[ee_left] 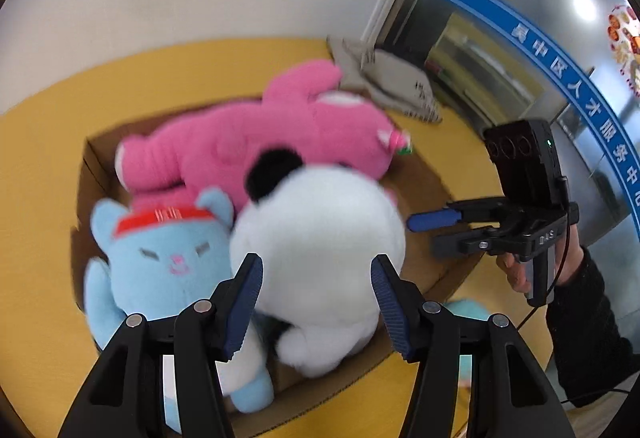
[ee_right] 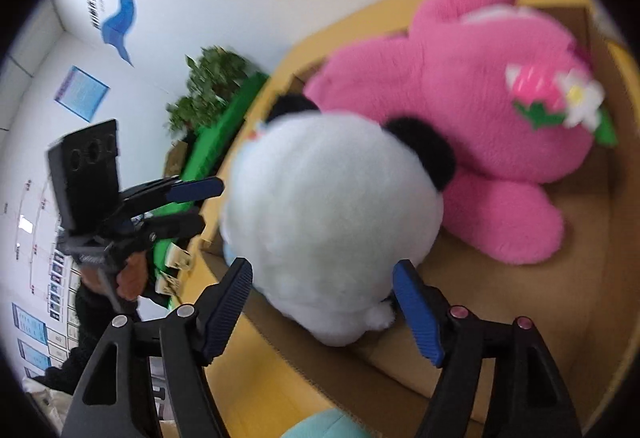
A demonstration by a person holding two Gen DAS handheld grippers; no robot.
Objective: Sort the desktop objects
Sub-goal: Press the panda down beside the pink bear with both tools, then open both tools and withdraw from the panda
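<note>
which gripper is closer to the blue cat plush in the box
Left. The left gripper hovers just above the box with the blue cat plush right beside its left jaw. The right gripper sits beyond the white panda plush, farther off.

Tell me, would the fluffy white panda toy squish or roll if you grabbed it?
The fluffy white panda plush probably squishes: its thick fur looks soft. It seems light for its size. Being round, it might wobble, though the pink plush and cardboard box hem it in.

Bright, even indoor light; motion-blurred, fisheye-bent edges, dark corners.
</note>
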